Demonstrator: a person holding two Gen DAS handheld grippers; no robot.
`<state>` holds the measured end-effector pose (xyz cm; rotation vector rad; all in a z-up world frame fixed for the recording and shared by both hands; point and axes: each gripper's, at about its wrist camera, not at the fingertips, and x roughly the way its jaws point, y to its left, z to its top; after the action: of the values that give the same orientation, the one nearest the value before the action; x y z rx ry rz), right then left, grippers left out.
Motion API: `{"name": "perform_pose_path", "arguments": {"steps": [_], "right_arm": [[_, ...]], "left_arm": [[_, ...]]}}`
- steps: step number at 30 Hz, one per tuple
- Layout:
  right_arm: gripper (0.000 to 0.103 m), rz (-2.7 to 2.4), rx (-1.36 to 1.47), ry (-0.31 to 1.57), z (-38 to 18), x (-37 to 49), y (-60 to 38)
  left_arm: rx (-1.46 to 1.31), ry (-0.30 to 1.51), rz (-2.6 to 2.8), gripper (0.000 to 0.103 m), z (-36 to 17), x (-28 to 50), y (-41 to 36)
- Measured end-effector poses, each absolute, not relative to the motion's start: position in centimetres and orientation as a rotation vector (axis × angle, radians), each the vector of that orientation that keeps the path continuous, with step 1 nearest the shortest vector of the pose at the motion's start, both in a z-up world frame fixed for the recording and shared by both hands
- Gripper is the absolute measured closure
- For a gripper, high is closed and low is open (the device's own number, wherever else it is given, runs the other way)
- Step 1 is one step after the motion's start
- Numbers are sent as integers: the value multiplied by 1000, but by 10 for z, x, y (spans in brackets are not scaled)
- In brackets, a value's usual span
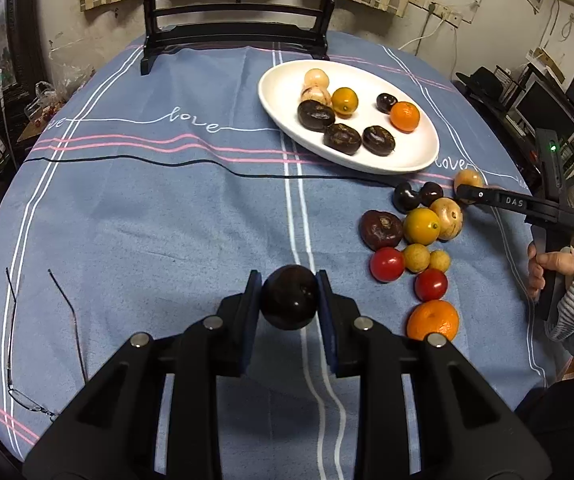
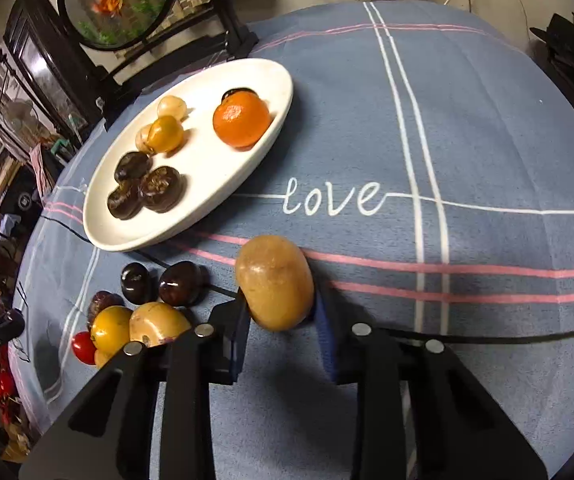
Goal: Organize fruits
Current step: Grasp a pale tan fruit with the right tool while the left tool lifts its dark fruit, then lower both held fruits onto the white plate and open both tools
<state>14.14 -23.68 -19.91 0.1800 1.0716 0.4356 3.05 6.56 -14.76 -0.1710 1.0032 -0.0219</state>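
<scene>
My left gripper (image 1: 289,296) is shut on a dark round fruit (image 1: 289,300), held above the blue tablecloth near its white stripe. My right gripper (image 2: 279,304) is shut on a tan fruit (image 2: 275,282); it also shows in the left wrist view (image 1: 467,192) at the tan fruit (image 1: 467,179). A white oval plate (image 1: 283,80) holds several dark, pale and orange fruits; it also shows in the right wrist view (image 2: 207,200). A pile of loose fruits (image 1: 421,226) lies right of the left gripper: dark, yellow, red tomatoes (image 1: 387,264) and an orange (image 1: 433,320).
A black cable (image 1: 167,162) runs across the cloth in front of the plate. Spectacles (image 1: 27,360) lie at the near left. A dark wooden stand with a round panel (image 1: 239,40) sits at the table's far edge. Clutter surrounds the table.
</scene>
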Motion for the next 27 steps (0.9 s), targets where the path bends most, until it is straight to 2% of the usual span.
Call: {"name": "perform_pose_path", "arguments": {"steps": [12, 21, 27], "right_arm": [[73, 505, 199, 1049, -169, 108, -230], [73, 566, 136, 976, -134, 167, -189], [73, 581, 90, 958, -136, 215, -164]], "left_arm": [[-131, 974, -147, 76, -143, 86, 40], [-66, 899, -235, 75, -115, 194, 18], [-41, 884, -283, 75, -115, 284, -1]]}}
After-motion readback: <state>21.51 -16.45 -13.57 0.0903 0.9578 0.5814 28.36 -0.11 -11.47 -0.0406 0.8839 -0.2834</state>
